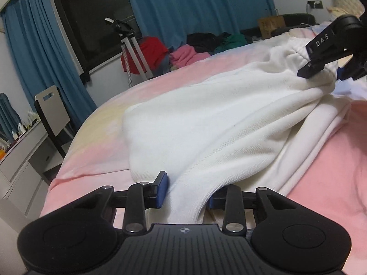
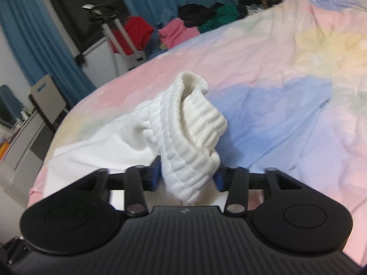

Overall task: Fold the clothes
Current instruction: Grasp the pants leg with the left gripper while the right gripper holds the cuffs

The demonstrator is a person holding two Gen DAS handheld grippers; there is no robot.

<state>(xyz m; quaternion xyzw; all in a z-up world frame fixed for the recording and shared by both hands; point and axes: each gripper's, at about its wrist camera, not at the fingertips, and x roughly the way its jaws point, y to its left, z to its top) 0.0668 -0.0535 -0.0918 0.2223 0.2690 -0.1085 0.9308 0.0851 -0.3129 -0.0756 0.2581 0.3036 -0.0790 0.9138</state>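
A white knit garment (image 1: 206, 123) lies spread on the pastel bed sheet (image 1: 96, 151). My left gripper (image 1: 187, 193) is shut on its near ribbed edge, low over the bed. My right gripper (image 2: 187, 176) is shut on the garment's ribbed waistband (image 2: 195, 123), which bunches up between the blue pads and stands above them. The right gripper also shows in the left wrist view (image 1: 325, 64), at the garment's far right end, lifting the cloth a little off the sheet. The rest of the garment (image 2: 96, 146) trails left and down behind the right gripper.
The bed sheet (image 2: 286, 91) stretches wide to the right. A pile of red, pink, green and black clothes (image 1: 183, 48) lies beyond the far bed edge. A white stand (image 1: 135, 52), a chair (image 1: 52, 112) and a desk (image 1: 20, 151) stand at the left.
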